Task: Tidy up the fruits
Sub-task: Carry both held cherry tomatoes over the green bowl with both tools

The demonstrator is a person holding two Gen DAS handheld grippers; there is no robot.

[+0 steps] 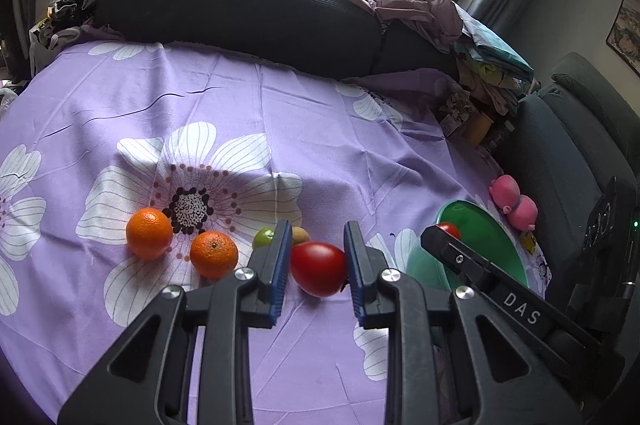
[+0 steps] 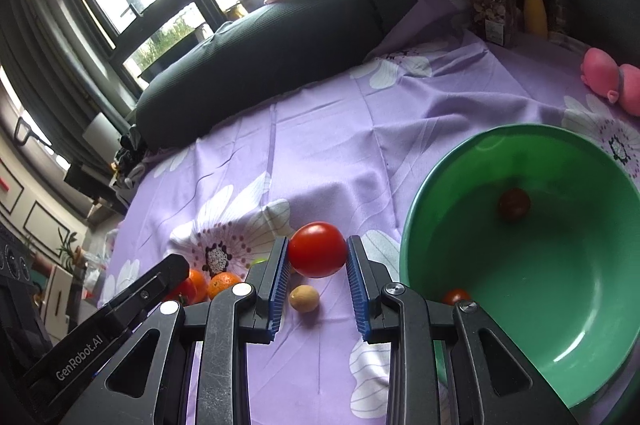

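My left gripper point(image 1: 317, 267) is shut on a red tomato point(image 1: 318, 268) just above the purple flowered cloth point(image 1: 280, 105). My right gripper point(image 2: 317, 261) is shut on another red tomato point(image 2: 317, 249), held above the cloth left of the green bowl point(image 2: 520, 325). The bowl holds a dark red fruit point(image 2: 514, 204) and a small tomato point(image 2: 456, 296) at its near rim. Two oranges point(image 1: 149, 233) point(image 1: 214, 254), a green fruit point(image 1: 264, 237) and a brown kiwi-like fruit point(image 1: 301, 235) lie on the cloth. The brown fruit point(image 2: 304, 298) lies under the right gripper.
A dark long cushion point(image 1: 240, 9) lies across the back. Piled clothes point(image 1: 420, 5) and jars point(image 2: 535, 16) sit at the back right. A pink plush pig point(image 1: 514, 201) lies beyond the bowl. A dark chair point(image 1: 572, 145) stands at the right.
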